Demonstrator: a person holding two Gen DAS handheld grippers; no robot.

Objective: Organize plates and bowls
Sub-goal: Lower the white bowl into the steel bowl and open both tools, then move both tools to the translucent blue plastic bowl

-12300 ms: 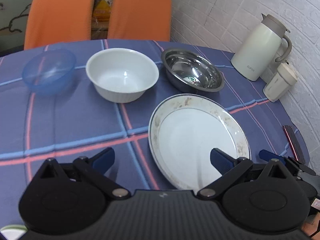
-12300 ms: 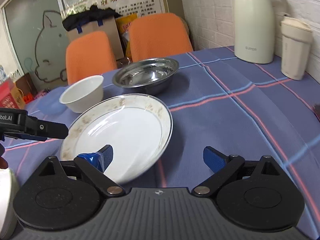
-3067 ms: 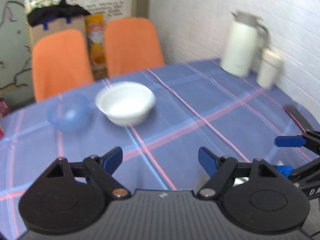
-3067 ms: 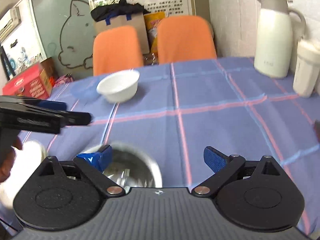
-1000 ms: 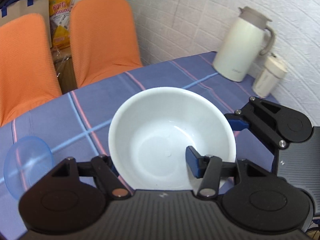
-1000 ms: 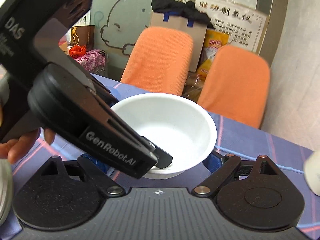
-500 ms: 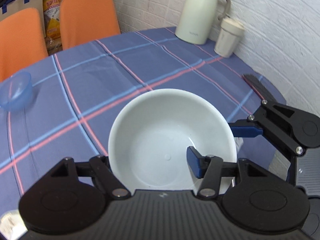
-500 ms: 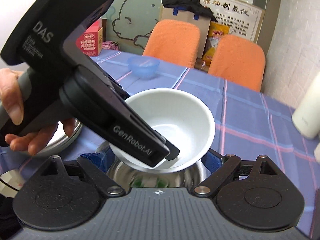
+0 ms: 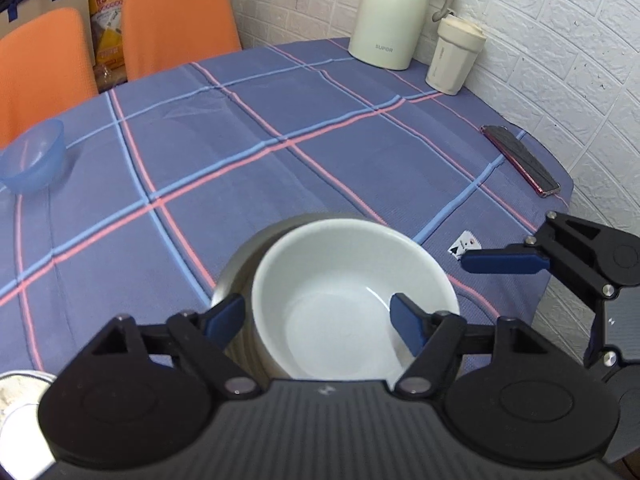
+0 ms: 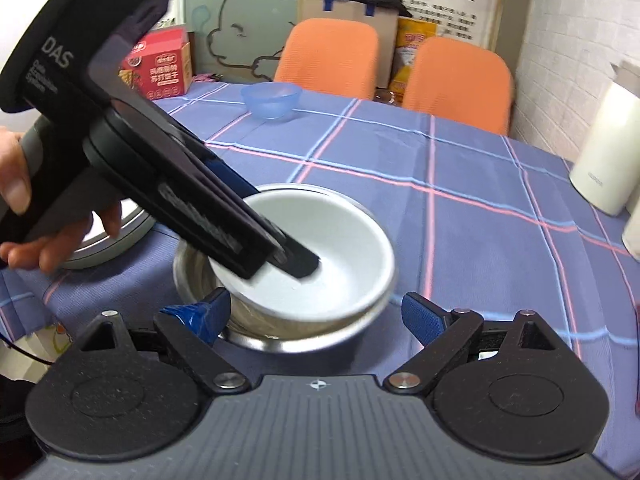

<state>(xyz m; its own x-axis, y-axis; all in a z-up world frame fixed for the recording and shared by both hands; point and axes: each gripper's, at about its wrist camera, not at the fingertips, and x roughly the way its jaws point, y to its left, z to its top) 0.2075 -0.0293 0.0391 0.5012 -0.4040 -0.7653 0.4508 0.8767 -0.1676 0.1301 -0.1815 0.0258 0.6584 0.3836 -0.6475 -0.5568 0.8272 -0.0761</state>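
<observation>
A white bowl [image 9: 340, 320] [image 10: 320, 280] sits nested in the steel bowl [image 9: 240, 272] [image 10: 288, 342] near the table's front edge. My left gripper [image 9: 314, 318] is open. Its left finger is outside the steel bowl and its right finger is inside the white bowl; one fingertip [image 10: 300, 260] shows there in the right wrist view. My right gripper [image 10: 312, 318] is open and holds nothing, its fingers on either side of the steel bowl's near rim. A blue plastic bowl [image 9: 32, 160] [image 10: 270, 100] stands at the far left. The speckled plate [image 9: 16, 392] peeks in at the lower left.
A cream thermos [image 9: 394, 12] and a lidded cup [image 9: 456, 56] stand against the brick wall. A phone [image 9: 520, 160] lies near the table's right edge. Two orange chairs [image 9: 176, 20] are behind the table. A red box [image 10: 164, 60] sits far left. A hand [image 10: 60, 240] holds the left gripper.
The white bowl was carried from mid-table toward the front and has come down into the steel bowl. The left jaws have widened off its rim. The right gripper has stayed open beside the bowls.
</observation>
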